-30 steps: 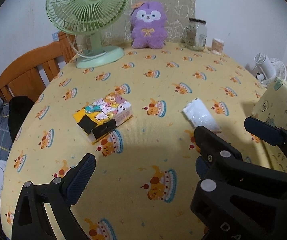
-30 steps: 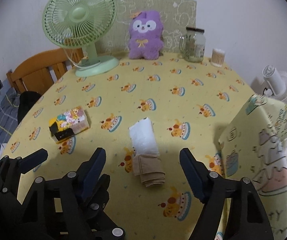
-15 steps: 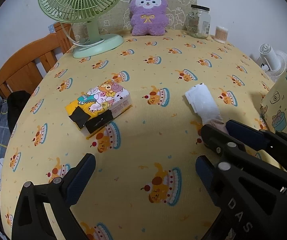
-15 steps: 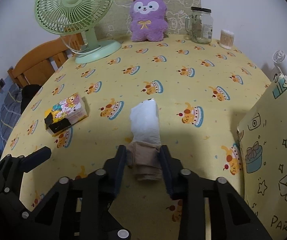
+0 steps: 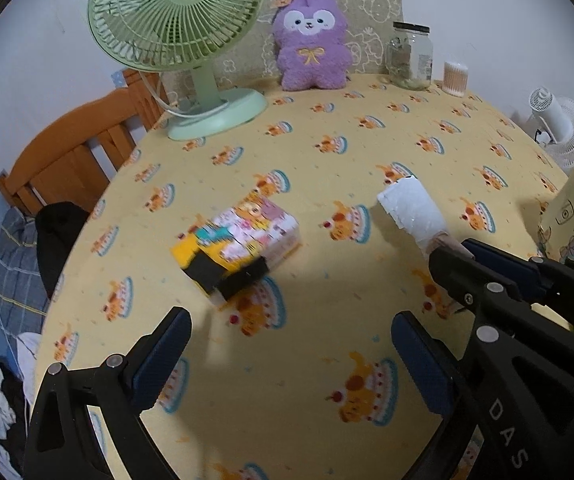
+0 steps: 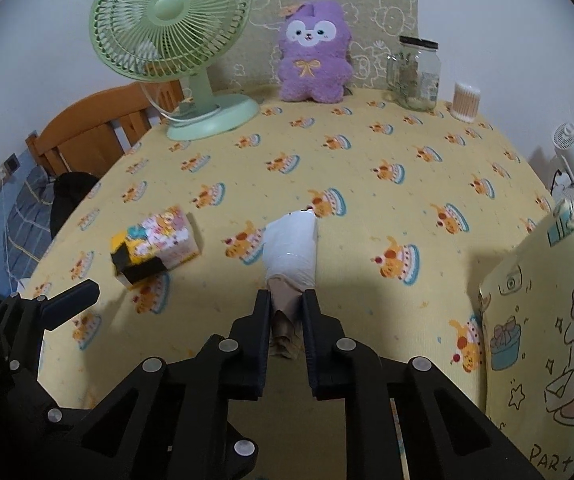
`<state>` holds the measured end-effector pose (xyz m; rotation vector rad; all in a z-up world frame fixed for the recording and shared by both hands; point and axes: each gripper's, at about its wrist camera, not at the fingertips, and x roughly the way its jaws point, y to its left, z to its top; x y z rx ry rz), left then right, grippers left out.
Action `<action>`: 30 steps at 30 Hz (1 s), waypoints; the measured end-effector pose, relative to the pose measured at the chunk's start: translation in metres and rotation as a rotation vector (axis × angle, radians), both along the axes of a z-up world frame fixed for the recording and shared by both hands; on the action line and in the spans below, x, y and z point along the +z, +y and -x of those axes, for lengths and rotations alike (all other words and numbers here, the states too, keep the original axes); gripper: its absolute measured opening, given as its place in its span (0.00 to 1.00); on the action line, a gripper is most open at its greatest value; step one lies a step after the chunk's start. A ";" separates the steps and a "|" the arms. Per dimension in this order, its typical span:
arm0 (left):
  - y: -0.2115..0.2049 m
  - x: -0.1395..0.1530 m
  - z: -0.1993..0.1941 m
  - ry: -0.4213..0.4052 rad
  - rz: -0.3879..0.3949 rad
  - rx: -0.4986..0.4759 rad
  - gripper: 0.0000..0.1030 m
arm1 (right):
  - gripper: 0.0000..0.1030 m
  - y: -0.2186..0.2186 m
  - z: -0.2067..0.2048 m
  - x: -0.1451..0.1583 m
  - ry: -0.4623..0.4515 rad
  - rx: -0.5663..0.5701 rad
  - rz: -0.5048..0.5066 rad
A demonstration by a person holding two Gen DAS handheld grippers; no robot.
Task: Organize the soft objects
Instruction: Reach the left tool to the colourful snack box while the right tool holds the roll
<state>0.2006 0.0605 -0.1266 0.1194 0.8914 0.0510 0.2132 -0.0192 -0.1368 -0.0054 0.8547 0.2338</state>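
A beige folded cloth (image 6: 285,300), its far end wrapped in a white plastic bag (image 6: 291,248), lies on the yellow cake-print tablecloth (image 6: 367,184). My right gripper (image 6: 286,300) has its jaws closing, and the pads squeeze the cloth's beige end. From the left wrist view, that gripper (image 5: 453,249) sits at the bag's (image 5: 413,210) near end. My left gripper (image 5: 291,360) hangs open over bare tablecloth, just short of a colourful tissue pack (image 5: 243,240). A purple plush toy (image 5: 311,40) sits at the table's far edge.
A green desk fan (image 5: 179,16) stands at the back left, with a glass jar (image 5: 409,56) and a cotton-swab tub (image 5: 455,77) at the back right. A yellow printed fabric bag (image 6: 547,320) rises at the right. A wooden chair (image 5: 67,160) stands beyond the left edge.
The right gripper's jaws went from wide apart to pinched on the beige cloth's near end. The left gripper stayed open and hardly moved.
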 end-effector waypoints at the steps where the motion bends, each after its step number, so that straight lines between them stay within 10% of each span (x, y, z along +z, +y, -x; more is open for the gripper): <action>1: 0.001 0.002 -0.001 -0.004 -0.004 0.000 0.98 | 0.17 0.002 -0.001 0.002 -0.003 0.002 -0.002; 30: 0.032 -0.011 -0.056 0.077 0.027 0.039 0.98 | 0.17 0.028 -0.046 0.001 0.027 0.004 -0.013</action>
